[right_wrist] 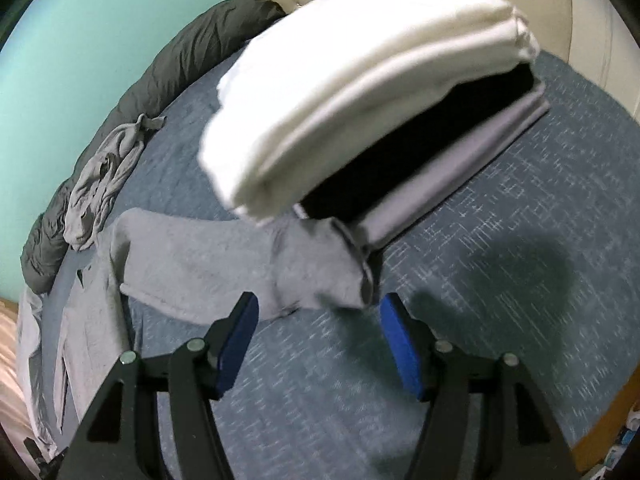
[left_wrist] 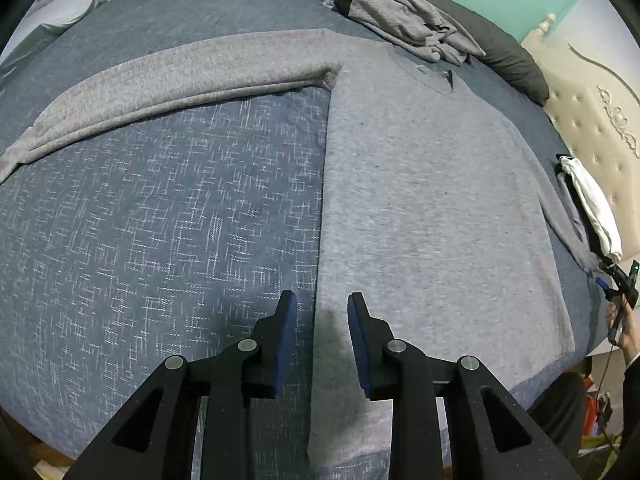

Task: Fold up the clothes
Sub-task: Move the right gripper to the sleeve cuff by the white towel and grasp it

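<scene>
A grey long-sleeved shirt [left_wrist: 432,208] lies flat on the blue bed cover [left_wrist: 160,220], neck away from me, one sleeve [left_wrist: 168,80] stretched out to the left. My left gripper [left_wrist: 322,304] is open and empty, hovering over the shirt's left side edge near the hem. In the right wrist view the shirt's other sleeve [right_wrist: 224,256] lies across the bed and its cuff [right_wrist: 340,276] sits just ahead of my right gripper [right_wrist: 320,308], which is open and empty. The right gripper also shows at the far right of the left wrist view [left_wrist: 620,284].
A stack of folded clothes, white on black on grey [right_wrist: 360,92], sits right behind the cuff. A crumpled grey garment [left_wrist: 412,24] and a dark rolled duvet [left_wrist: 508,52] lie along the far edge. A cream tufted headboard [left_wrist: 592,120] stands at the right.
</scene>
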Demonstrator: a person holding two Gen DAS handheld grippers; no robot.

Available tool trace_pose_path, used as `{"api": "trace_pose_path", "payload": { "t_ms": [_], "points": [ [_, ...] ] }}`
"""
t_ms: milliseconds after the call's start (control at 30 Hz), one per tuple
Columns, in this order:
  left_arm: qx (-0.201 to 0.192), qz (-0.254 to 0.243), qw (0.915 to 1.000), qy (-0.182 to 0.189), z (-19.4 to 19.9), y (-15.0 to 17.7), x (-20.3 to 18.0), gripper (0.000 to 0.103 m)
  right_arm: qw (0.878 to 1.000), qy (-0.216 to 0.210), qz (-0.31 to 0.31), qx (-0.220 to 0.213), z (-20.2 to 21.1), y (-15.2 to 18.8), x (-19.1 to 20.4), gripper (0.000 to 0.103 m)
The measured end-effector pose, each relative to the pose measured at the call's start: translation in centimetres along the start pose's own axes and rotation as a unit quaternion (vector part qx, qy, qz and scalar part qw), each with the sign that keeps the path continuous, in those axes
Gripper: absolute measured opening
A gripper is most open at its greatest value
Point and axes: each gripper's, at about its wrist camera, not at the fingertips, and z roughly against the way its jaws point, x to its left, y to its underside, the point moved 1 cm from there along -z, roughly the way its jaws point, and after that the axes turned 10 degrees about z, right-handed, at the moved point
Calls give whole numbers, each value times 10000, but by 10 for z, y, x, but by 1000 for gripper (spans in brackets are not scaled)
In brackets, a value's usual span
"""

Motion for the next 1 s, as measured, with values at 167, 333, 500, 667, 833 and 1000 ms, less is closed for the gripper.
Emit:
{"api": "trace_pose_path", "payload": {
  "t_ms": [167,333,500,667,833,1000],
  "points": [
    [13,55,10000,-24,-4,-2,-2,29,9997,-214,-143,27,-26,-2,-12,66],
    [6,32,10000,-64,-9,-6,-5,29,9996,-193,-201,44,-42,1,-14,65],
    [2,55,10000,0,-12,-9,-5,29,9999,-93,-30,139,-37,8,3,10],
    [1,-41,9999,118,-9,-10,-10,29,9983,-26,558,-156,1,5,44,6],
    [-27,-54,9998,171,-2,-9,-9,29,9915,-155,1146,-594,59,-27,87,6],
    [-52,-45,9998,169,4,-9,-7,29,9840,-123,1484,-980,94,-83,119,6]
  ]
}}
